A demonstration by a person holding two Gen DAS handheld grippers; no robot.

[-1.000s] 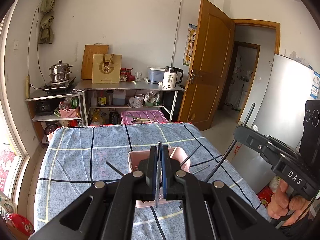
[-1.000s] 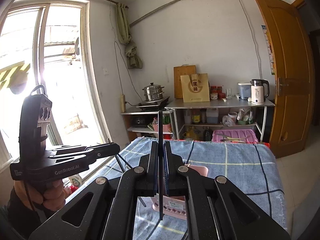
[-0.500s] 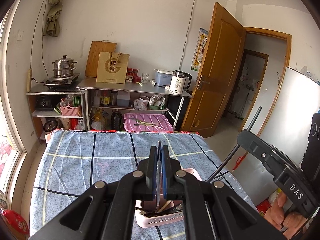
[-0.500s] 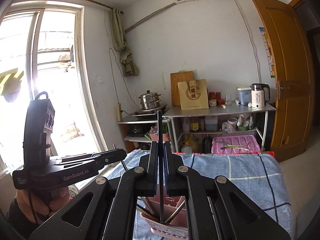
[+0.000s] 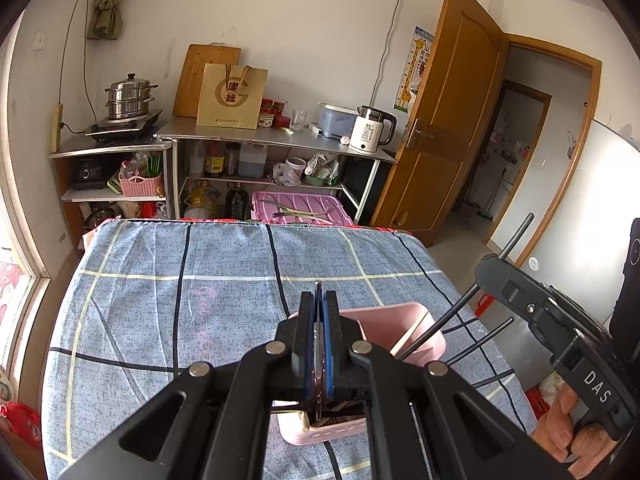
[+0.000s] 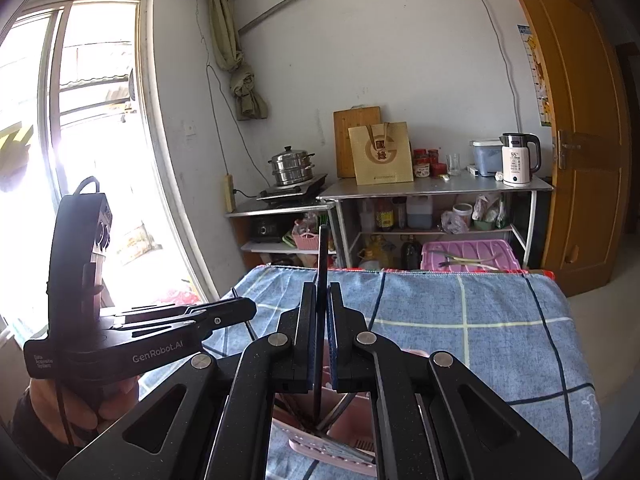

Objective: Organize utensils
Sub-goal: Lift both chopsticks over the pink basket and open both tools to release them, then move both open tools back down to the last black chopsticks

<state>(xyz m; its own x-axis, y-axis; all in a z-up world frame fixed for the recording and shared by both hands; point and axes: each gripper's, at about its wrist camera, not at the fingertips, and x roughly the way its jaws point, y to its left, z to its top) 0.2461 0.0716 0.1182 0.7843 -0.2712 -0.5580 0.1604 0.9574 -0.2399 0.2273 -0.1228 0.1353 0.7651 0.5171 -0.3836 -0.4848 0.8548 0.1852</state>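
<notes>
Left tongs (image 5: 319, 312) clamped on a thin flat metal utensil (image 5: 318, 344); right tongs (image 6: 321, 312) clamped on a black chopstick (image 6: 322, 256), both over the pink plastic utensil holder (image 5: 394, 320) on the blue checked counter cloth (image 5: 200, 300).

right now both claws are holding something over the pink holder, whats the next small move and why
Probably ease both claws a little lower, then open them. The left claw is shut on a thin utensil and the right claw on a black chopstick, whose lower end reaches into the pink holder, so releasing there should leave each standing inside.
</notes>
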